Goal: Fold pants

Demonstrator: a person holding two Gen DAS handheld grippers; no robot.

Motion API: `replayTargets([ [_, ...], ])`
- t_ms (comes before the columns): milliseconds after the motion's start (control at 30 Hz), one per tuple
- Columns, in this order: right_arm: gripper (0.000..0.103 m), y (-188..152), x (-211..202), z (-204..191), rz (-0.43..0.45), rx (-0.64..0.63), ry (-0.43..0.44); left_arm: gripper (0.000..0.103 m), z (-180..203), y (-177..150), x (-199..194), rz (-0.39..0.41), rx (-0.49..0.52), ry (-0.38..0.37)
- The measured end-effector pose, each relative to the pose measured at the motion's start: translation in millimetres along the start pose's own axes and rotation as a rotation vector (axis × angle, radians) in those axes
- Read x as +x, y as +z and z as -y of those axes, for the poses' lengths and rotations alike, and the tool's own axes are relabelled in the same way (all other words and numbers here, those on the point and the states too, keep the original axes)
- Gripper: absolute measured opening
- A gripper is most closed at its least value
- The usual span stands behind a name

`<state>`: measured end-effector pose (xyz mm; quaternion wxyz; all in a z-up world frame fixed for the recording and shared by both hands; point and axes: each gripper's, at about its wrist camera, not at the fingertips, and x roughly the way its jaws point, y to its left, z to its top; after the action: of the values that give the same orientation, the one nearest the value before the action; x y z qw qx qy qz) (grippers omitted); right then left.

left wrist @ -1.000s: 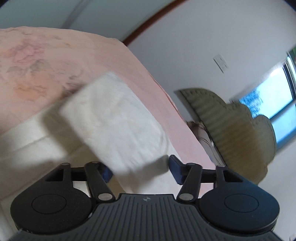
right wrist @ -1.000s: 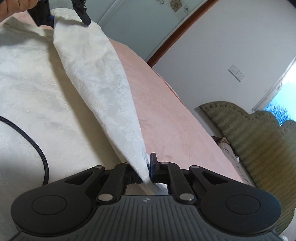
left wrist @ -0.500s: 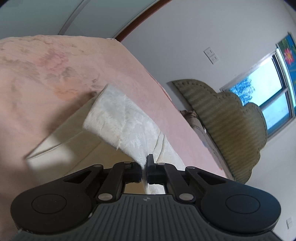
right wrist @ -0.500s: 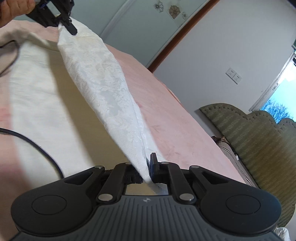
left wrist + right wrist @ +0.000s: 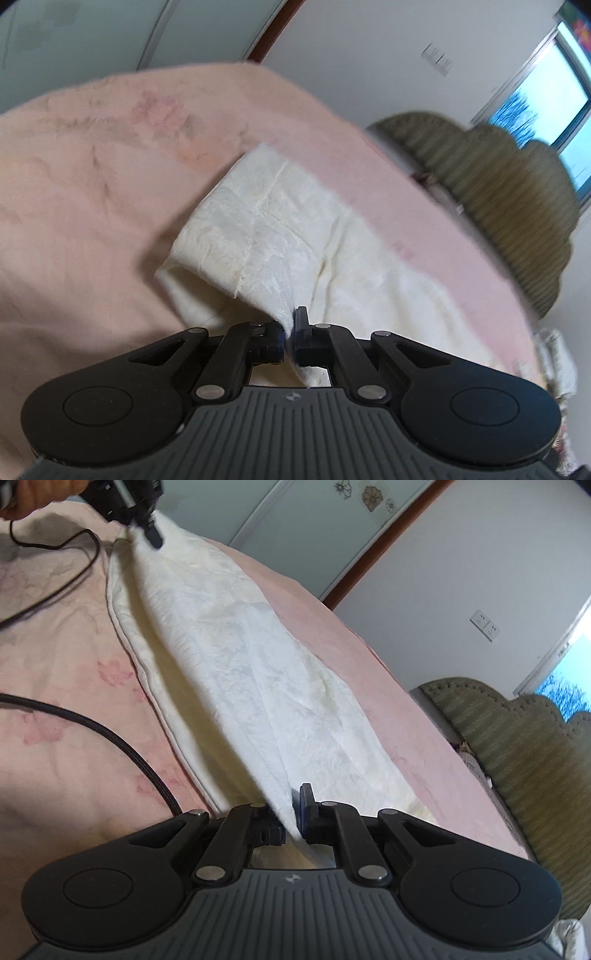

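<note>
The left hand-held gripper is pinched tight on a corner of the cream-white, faintly patterned woven pants, its jaws closed with cloth squeezed between them. From that corner the fabric runs out as a doubled flap lying over the pink floral bedspread, and the left view is motion-blurred, so whether the far layer lies flat is hard to say. The right hand-held gripper is likewise clamped on an edge of the same pants, which stretch taut as a long raised band toward the left gripper at the far top corner of that view, with a lower layer resting on the bed beneath.

The cloth looks light, thin and limp; it drapes and creases readily and will likely sag wherever it is unsupported, though the weave seems grippy enough not to slip from the pads. Corners and hemmed edges are the sensible holds, pulled evenly so the fold line stays straight.

A black braided cable crosses the bedspread on the left. An olive ribbed scalloped headboard stands to the right. No brand, label or legible writing shows
</note>
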<state>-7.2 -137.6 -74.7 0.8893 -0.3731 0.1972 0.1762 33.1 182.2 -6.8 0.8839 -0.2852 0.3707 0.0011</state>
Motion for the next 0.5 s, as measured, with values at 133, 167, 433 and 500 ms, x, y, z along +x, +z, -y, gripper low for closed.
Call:
replayTargets([
  [133, 0.007, -1.0, -7.3, -11.6, -0.002, -0.001, -0.027, 0.006, -6.4, -3.6, -2.4, 0.01, -0.024, -0.012],
  [167, 0.007, -0.9, -10.1, -13.4, -0.001, 0.007, -0.024, 0.006, -5.6, -4.1, -4.1, 0.013, -0.02, -0.008],
  [433, 0.007, -4.6, -10.5, -8.9, 0.015, 0.08, -0.006, 0.023, -1.7, -5.4, -15.8, 0.01, -0.008, 0.021],
  [500, 0.007, -5.4, -10.3, -9.2, 0.018, 0.071, -0.012, 0.024, 3.9, -0.6, -25.7, 0.023, -0.003, 0.054],
])
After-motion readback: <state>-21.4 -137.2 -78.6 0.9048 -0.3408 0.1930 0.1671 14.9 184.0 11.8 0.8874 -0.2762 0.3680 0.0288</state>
